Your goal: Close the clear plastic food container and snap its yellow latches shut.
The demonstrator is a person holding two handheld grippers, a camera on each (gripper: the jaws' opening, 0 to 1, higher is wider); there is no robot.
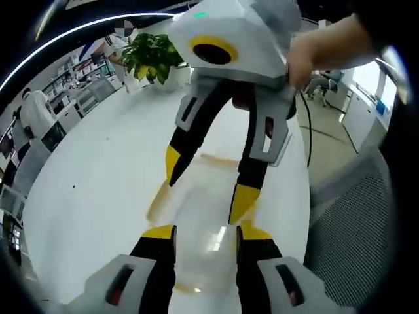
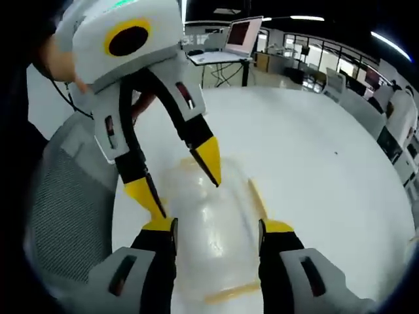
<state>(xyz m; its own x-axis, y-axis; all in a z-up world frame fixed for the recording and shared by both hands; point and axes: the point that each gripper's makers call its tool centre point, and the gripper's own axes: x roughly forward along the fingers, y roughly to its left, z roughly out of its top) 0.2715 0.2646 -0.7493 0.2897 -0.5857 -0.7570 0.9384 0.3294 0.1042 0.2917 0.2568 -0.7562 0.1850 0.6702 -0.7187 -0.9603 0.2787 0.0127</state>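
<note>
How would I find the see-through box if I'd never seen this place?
Look at the big round white table. Near its edge, by the mesh chair, two grippers point their yellow tips down at one spot. There lies the box: clear plastic with yellow latches along its sides, the only see-through thing there.

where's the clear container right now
The clear container sits on the white table, between both grippers' jaws: in the left gripper view, just ahead of the left gripper, with the right gripper reaching down from above.

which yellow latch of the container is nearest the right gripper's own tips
The latch along the container's near edge, lying between the right gripper's own jaws; the side latch lies further out.
</note>
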